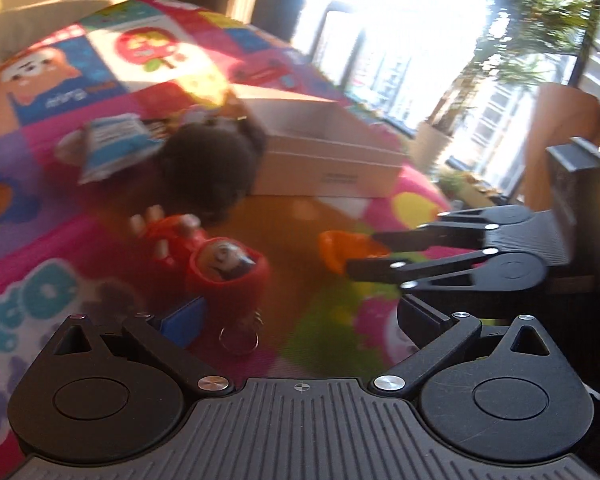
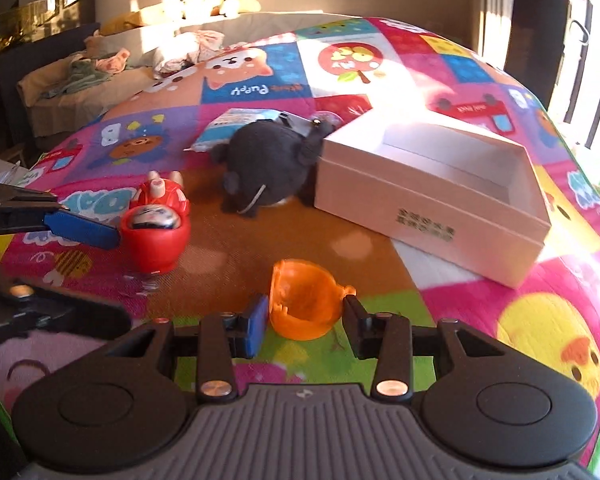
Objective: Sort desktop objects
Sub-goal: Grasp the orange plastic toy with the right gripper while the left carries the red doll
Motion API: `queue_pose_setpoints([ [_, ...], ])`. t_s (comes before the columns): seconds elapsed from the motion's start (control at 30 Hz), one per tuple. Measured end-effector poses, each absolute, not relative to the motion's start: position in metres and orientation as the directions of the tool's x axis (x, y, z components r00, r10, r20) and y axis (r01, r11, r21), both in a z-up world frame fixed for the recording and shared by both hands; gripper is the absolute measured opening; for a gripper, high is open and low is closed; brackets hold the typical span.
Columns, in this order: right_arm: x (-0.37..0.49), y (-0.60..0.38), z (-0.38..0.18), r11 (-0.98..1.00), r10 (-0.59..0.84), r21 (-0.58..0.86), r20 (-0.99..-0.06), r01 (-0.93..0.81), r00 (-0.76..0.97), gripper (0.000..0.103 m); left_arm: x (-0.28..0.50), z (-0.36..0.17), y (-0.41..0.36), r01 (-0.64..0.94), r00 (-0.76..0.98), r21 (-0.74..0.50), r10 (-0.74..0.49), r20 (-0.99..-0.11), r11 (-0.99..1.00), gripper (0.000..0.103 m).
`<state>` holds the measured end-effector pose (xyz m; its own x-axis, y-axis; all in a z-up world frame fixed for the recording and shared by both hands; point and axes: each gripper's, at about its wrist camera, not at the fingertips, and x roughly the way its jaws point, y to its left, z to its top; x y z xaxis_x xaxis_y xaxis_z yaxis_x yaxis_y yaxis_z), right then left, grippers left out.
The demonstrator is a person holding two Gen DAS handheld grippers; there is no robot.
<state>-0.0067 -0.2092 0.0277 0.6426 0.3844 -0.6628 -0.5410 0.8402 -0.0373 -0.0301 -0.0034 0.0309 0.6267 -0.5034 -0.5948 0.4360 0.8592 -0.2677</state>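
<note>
Your desk [image 2: 260, 248] wears a bright cartoon cloth, and the biggest thing on it is the open white box [image 2: 432, 196], empty, far right. Touching its left wall is the black plush toy [image 2: 268, 160]: soft and light, so pinch it across the body. The red doll figure [image 2: 156, 236] lies left of centre; it looks hard and smooth, likely to roll, so grip across its round hood. Your left claw [image 1: 296, 316] is spread wide around it, one blue pad just beside the hood, not pressing. The orange plastic shell [image 2: 304, 300] sits nearest you, thin, hollow, light, probably slippery. Your right claw [image 2: 305, 326] is narrowed onto its sides, pads at its flanks; squeeze gently.
</note>
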Motion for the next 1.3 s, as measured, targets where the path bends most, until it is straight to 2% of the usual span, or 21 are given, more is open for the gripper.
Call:
queue_pose_setpoints([
  [0.07,-0.009,-0.214,0.028,0.843,0.385,-0.039,-0.654,-0.537,0.652,0.041,-0.033,0.035,-0.006,0.440,0.674,-0.179,-0.455,-0.581,0.880,0.103],
  [0.2,-0.013,-0.215,0.029,0.841,0.397,-0.040,-0.634,-0.540,0.664,0.055,-0.027,0.034,-0.011,0.326,0.776,0.047,-0.239,-0.584,0.944,0.103],
  [0.27,-0.014,-0.213,0.028,0.835,0.410,-0.031,-0.630,-0.549,0.659,0.060,-0.018,0.028,-0.010,0.302,0.775,0.082,-0.194,-0.601,0.950,0.103],
  [0.33,-0.014,-0.211,0.027,0.834,0.411,-0.036,-0.627,-0.551,0.662,0.070,-0.008,0.023,-0.009,0.283,0.766,0.071,-0.180,-0.617,0.956,0.103],
  [0.4,-0.013,-0.209,0.025,0.834,0.410,-0.039,-0.624,-0.551,0.665,0.073,0.005,0.017,-0.011,0.282,0.749,0.049,-0.188,-0.636,0.958,0.103],
  [0.53,-0.006,-0.208,0.022,0.844,0.410,-0.007,-0.636,-0.537,0.654,0.073,0.020,0.008,-0.014,0.276,0.731,0.027,-0.192,-0.655,0.961,0.103],
  [0.67,0.004,-0.208,0.020,0.858,0.403,0.021,-0.647,-0.512,0.648,0.072,0.018,0.010,-0.014,0.279,0.740,-0.002,-0.216,-0.637,0.960,0.103],
  [0.7,0.006,-0.208,0.019,0.860,0.399,0.023,-0.653,-0.510,0.643,0.069,0.014,0.012,-0.015,0.285,0.747,0.007,-0.217,-0.628,0.959,0.098],
  [0.77,0.009,-0.207,0.017,0.861,0.390,0.026,-0.675,-0.508,0.627,0.062,0.006,0.015,-0.018,0.295,0.753,0.026,-0.216,-0.621,0.955,0.098],
  [0.8,0.011,-0.208,0.015,0.863,0.385,0.029,-0.684,-0.505,0.620,0.052,0.002,0.015,-0.019,0.297,0.755,0.031,-0.215,-0.619,0.954,0.098],
  [1.07,-0.013,-0.221,0.035,0.822,0.421,0.020,-0.694,-0.569,0.584,0.050,-0.035,0.033,-0.025,0.346,0.747,0.029,-0.257,-0.613,0.938,0.098],
  [1.13,-0.026,-0.231,0.058,0.808,0.439,-0.006,-0.660,-0.589,0.609,0.050,-0.040,0.052,-0.028,0.359,0.769,0.027,-0.280,-0.574,0.933,0.098],
  [1.3,-0.040,-0.273,0.139,0.865,0.410,-0.099,-0.428,-0.493,0.806,0.050,-0.018,0.121,-0.045,0.373,0.872,0.065,-0.325,-0.367,0.926,0.098],
])
